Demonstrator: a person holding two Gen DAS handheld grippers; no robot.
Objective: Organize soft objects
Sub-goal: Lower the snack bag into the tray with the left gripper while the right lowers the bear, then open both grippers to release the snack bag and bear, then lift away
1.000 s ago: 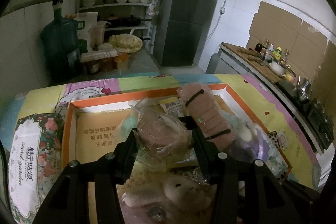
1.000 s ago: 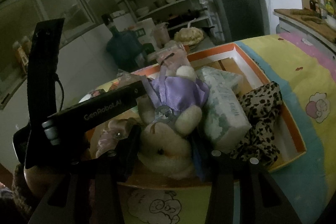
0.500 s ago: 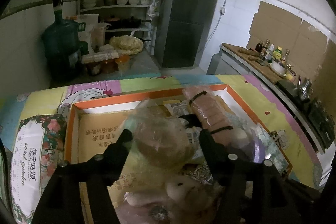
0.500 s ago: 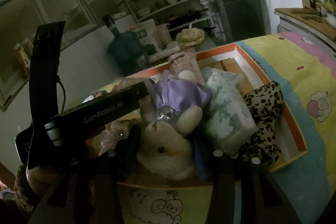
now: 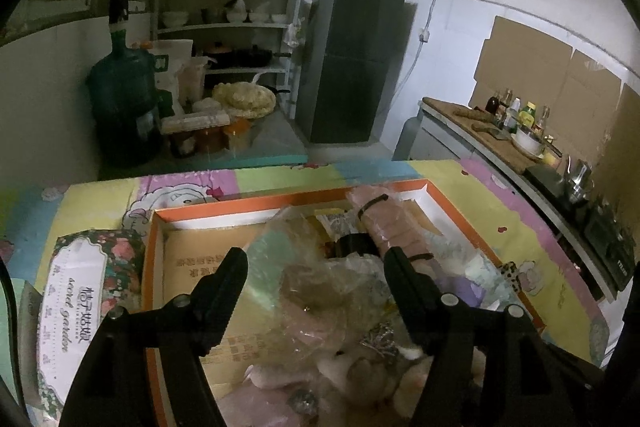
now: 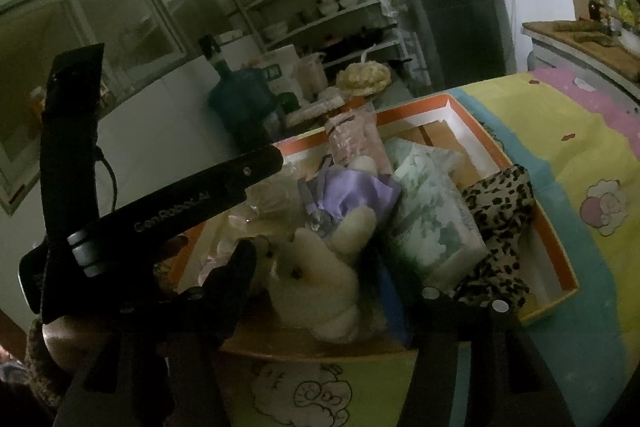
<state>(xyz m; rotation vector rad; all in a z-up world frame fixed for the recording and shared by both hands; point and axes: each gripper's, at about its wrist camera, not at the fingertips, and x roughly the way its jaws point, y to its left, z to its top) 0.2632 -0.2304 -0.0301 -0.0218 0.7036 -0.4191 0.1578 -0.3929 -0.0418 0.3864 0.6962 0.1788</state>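
An orange-rimmed cardboard box [image 5: 256,203] on the table holds soft things. My left gripper [image 5: 316,267] is open above a clear plastic bag with a pinkish soft item [image 5: 316,291], not touching it. Behind lies a pink roll with black bands [image 5: 394,227]. My right gripper [image 6: 320,267] is open, its fingers on either side of a cream plush toy with a purple bow [image 6: 320,267] at the box's near edge [image 6: 556,259]. Beside it lie a green-white tissue pack [image 6: 432,223] and a leopard-print cloth [image 6: 500,211].
A floral tissue pack [image 5: 84,303] lies left of the box on the colourful tablecloth [image 5: 460,175]. The left gripper's body [image 6: 168,207] crosses the right wrist view. Behind stand a water jug [image 5: 124,107], shelves, a fridge [image 5: 356,55] and a counter [image 5: 500,143].
My left gripper has opened and let go of the plastic bag, which has dropped lower into the box. My right gripper has opened around the plush toy.
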